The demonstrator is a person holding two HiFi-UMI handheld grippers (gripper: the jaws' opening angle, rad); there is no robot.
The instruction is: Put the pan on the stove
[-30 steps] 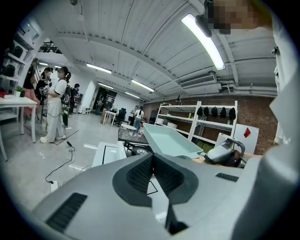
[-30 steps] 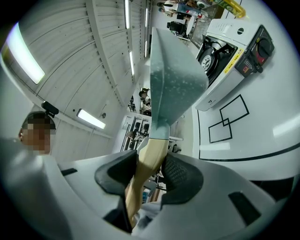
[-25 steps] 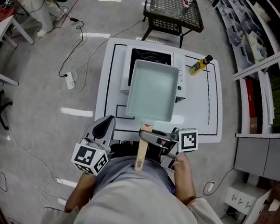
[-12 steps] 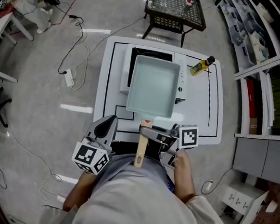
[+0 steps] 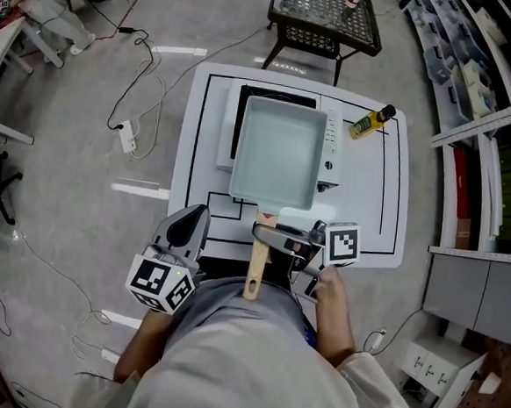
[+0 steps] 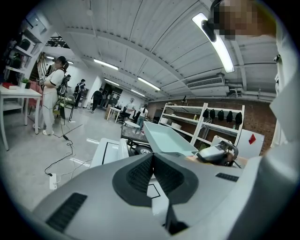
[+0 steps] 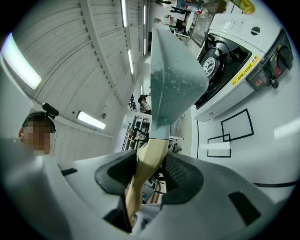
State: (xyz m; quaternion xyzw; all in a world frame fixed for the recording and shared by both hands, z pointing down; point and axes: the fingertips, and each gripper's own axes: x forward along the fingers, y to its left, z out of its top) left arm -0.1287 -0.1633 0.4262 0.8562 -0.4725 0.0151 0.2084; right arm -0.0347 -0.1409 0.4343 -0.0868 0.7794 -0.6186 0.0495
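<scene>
With your right gripper (image 5: pixel 270 236) clenched only on the wooden handle (image 5: pixel 255 273), the pan (image 5: pixel 277 152) hangs tilted over the stove (image 5: pixel 230 126) (left gripper (image 5: pixel 187 229) idle, jaws together, empty), so its weight could twist it off-centre.

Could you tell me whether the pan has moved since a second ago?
Yes: the pan has shifted farther over the stove, toward its far edge.

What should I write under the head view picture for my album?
A hand-held right gripper clamps the wooden handle of a pale blue pan over the stove.
</scene>
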